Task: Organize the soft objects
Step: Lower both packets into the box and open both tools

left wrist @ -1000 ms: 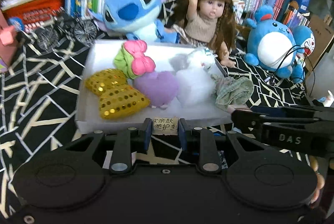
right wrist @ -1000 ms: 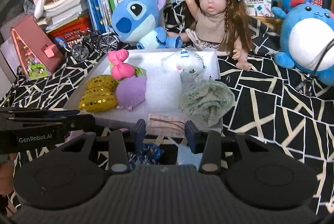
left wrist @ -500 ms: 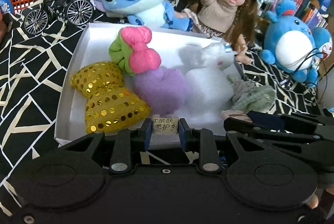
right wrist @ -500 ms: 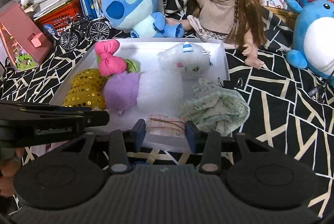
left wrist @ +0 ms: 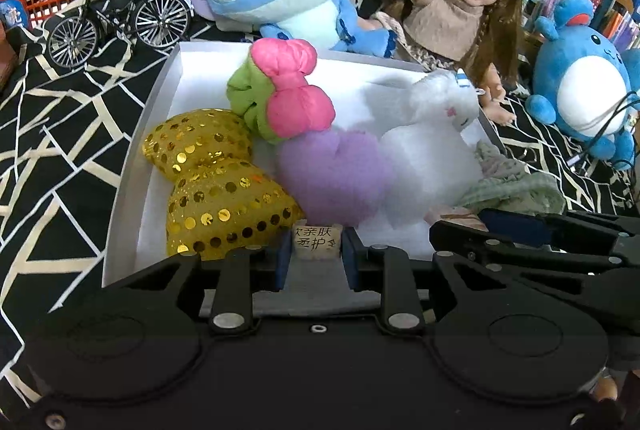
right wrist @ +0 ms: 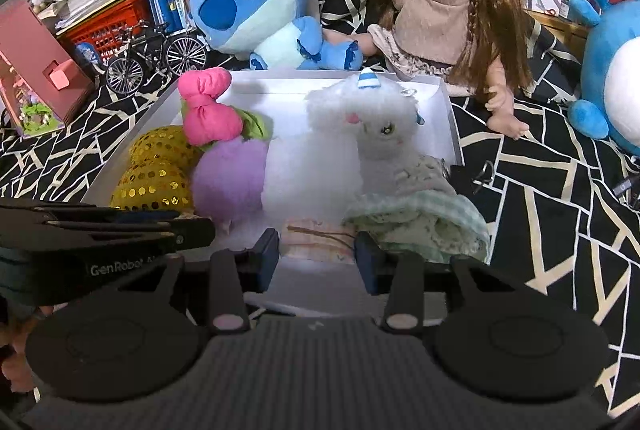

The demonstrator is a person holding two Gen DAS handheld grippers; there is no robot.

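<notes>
both grippers have come closer over the white tray (left wrist: 132, 165). the left gripper (left wrist: 316, 254) pinches a small printed packet (left wrist: 317, 242). the right gripper (right wrist: 318, 254) clamps a pink striped cloth (right wrist: 316, 244).

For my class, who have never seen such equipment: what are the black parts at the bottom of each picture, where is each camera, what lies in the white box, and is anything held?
No robot here: a person holds a two-fingered hand tool in each hand, with a wide-angle camera looking along its jaws. One picture is from the left gripper, the other from the right gripper.

In the white box lie a gold sequin bow, a pink and green bow, a purple plush heart, a white plush toy and a green cloth.

The left jaws pinch a small packet with printed characters. The right jaws grip a pink striped packet.
</notes>
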